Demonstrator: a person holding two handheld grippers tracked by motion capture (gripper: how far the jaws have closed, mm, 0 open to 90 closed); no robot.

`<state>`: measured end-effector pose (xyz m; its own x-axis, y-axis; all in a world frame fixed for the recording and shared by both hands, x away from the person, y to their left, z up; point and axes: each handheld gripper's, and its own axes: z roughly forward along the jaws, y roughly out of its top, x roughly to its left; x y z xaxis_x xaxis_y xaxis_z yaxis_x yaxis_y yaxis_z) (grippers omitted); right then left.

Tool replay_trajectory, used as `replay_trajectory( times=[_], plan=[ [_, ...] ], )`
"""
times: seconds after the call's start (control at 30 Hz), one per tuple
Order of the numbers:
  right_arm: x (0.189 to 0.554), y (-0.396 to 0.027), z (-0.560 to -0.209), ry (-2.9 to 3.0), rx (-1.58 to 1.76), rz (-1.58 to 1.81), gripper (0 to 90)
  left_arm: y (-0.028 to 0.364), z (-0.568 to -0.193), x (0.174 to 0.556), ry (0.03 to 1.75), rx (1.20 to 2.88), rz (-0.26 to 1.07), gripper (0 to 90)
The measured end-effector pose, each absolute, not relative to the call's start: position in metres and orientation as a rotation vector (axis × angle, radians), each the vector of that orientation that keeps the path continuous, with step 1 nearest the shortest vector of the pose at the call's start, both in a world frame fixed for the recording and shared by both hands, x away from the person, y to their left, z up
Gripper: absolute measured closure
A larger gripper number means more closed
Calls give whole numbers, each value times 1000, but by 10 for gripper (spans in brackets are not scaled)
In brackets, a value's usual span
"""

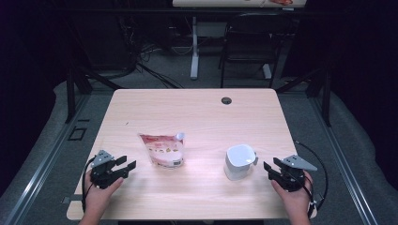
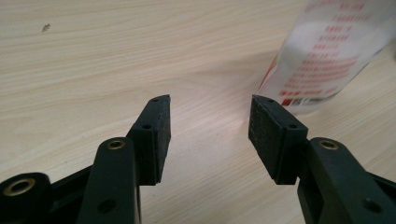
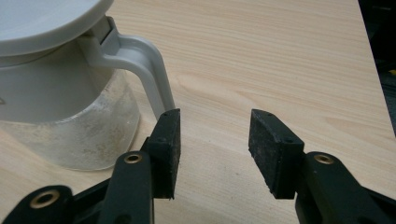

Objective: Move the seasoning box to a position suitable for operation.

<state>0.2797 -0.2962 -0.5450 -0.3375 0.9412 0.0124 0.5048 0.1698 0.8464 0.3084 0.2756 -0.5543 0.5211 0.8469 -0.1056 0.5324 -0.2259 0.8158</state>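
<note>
A white and red printed pouch [image 1: 162, 150] lies flat on the wooden table [image 1: 197, 112], left of centre. My left gripper [image 1: 127, 168] rests near the front left edge, open, its jaws aimed toward the pouch's lower left corner [image 2: 322, 60] with nothing between them [image 2: 209, 126]. A white lidded container with a handle [image 1: 239, 162] stands right of centre. Just right of it my right gripper [image 1: 268, 169] is open and empty [image 3: 214, 140]; the container's handle [image 3: 144, 65] rises just beyond the left jaw, its clear frosted lower body [image 3: 74, 135] to the left.
A round cable hole [image 1: 226, 100] sits near the table's far edge. Beyond the table stand a dark chair [image 1: 248, 42] and a desk leg [image 1: 194, 47] among floor cables. Bare wood lies between pouch and container.
</note>
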Motion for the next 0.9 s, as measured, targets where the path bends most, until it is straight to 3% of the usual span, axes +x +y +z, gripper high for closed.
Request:
replay_trajectory(
  times=[0.13, 0.4, 0.57, 0.77, 0.9],
  plan=[
    [279, -298, -544, 1914, 1352, 1100, 553, 271, -555, 306, 1139, 1922, 447, 472],
    [281, -283, -544, 1987, 1249, 1082, 522, 263, -554, 303, 1077, 1961, 402, 576],
    [283, -274, -543, 2010, 1219, 1101, 609, 264, -553, 302, 1060, 1964, 422, 574],
    [292, -267, -546, 2032, 1196, 1046, 630, 268, -552, 297, 1069, 1971, 435, 575],
    [295, -263, -547, 2031, 1176, 1037, 691, 271, -551, 297, 1073, 1955, 436, 583]
  ],
)
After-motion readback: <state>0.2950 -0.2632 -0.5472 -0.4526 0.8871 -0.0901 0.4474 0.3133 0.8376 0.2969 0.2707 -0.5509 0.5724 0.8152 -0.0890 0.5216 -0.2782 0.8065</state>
